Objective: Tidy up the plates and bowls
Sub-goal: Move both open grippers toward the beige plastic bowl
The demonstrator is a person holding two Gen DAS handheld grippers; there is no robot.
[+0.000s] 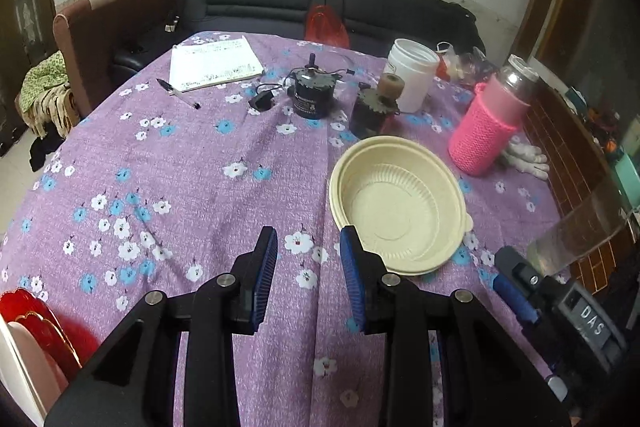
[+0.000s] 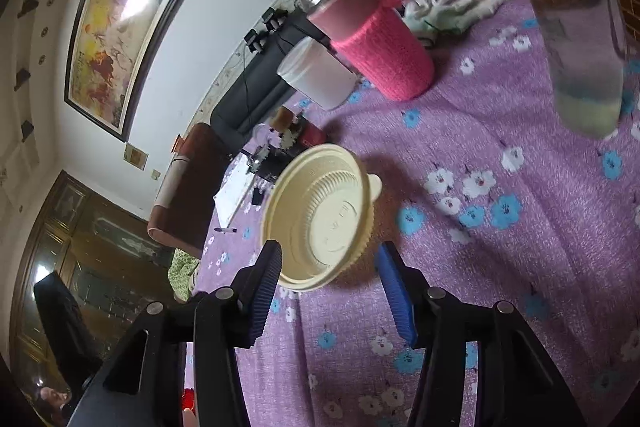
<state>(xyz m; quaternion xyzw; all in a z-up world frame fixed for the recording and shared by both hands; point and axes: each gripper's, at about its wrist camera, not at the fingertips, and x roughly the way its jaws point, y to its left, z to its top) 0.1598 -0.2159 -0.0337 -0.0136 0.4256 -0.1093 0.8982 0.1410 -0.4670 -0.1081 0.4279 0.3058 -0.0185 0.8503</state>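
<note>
Resting on the purple floral tablecloth point(image 1: 180, 187), the cream bowl point(image 1: 400, 203) sits near a pink-sleeved bottle point(image 1: 486, 123) — right of the left gripper point(image 1: 308, 263). Both the left and the right gripper point(image 2: 330, 287) gape wide, holding nothing.

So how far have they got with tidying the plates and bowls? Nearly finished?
Early on, it seems. The cream bowl sits alone on the purple tablecloth, not stacked with anything. Neither the left gripper nor the right gripper holds anything; both have open jaws, close to the bowl. A red plate at the table's near edge also looks unsorted.
</note>
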